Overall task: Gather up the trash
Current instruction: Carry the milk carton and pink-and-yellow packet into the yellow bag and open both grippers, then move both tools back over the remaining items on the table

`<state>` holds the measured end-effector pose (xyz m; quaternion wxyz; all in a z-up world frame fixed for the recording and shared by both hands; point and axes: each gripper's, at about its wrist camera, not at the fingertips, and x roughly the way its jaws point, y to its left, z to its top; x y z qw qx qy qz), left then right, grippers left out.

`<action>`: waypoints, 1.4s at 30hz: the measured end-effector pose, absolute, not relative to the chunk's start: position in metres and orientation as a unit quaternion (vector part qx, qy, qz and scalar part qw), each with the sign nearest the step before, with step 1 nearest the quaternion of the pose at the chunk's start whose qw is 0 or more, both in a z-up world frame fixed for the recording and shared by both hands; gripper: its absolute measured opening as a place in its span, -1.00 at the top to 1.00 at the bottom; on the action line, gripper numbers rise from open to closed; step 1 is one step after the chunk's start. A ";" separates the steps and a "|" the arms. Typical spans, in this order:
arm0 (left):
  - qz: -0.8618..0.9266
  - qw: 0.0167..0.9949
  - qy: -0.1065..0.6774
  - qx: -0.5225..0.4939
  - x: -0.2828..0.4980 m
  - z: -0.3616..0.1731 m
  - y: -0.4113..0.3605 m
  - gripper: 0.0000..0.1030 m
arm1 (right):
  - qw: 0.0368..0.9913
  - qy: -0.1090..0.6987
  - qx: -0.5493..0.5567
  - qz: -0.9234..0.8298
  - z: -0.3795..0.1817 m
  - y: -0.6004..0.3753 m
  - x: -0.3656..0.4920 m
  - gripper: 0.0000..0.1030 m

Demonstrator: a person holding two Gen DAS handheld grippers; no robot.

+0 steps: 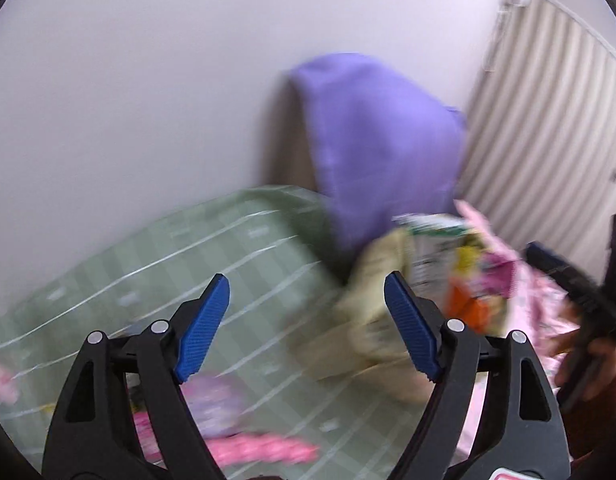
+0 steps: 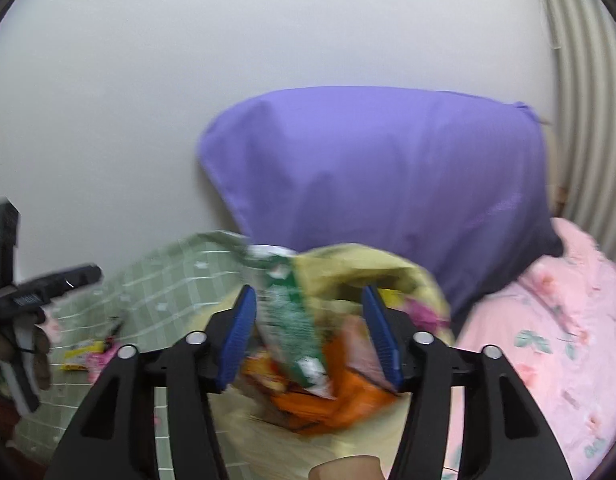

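One yellow bag (image 2: pixel 348 276) stuffed with wrappers sits on the bed, at twelve o'clock from the right gripper (image 2: pixel 308 336). Both grippers, left gripper (image 1: pixel 306 328) included, gape wide, gripping nothing. One purple pillow (image 2: pixel 388 168) stands behind.

Purple pillow (image 2: pixel 388 168) against wall, green checked sheet (image 1: pixel 236 248), pink blanket (image 2: pixel 548 320) (floral)

Both wrist cams look forward and down along their gripper fingers, close over the bed (image 1: pixel 248 248). Shared: purple pillow (image 1: pixel 380 148) and the trash bag (image 2: pixel 348 280) ahead.
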<state>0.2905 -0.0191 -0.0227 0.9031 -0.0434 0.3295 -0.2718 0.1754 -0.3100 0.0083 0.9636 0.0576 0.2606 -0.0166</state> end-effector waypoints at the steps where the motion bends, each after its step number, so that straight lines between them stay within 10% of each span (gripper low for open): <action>1: -0.251 0.907 0.335 -0.046 0.291 -0.029 -0.002 -0.47 | 0.961 0.270 0.059 0.001 0.007 -0.304 0.181 -0.05; 16: -0.059 0.891 0.422 -0.155 0.289 -0.123 0.184 -0.49 | 0.931 0.323 -0.022 0.171 -0.038 -0.185 0.235 -0.04; 36: -0.188 0.873 0.444 -0.070 0.312 -0.124 0.092 -0.60 | 0.885 0.388 -0.082 0.244 -0.111 -0.109 0.263 -0.04; 42: -0.171 0.836 0.515 -0.074 0.357 -0.166 0.071 0.23 | 0.883 0.398 -0.075 0.237 -0.114 -0.133 0.258 -0.03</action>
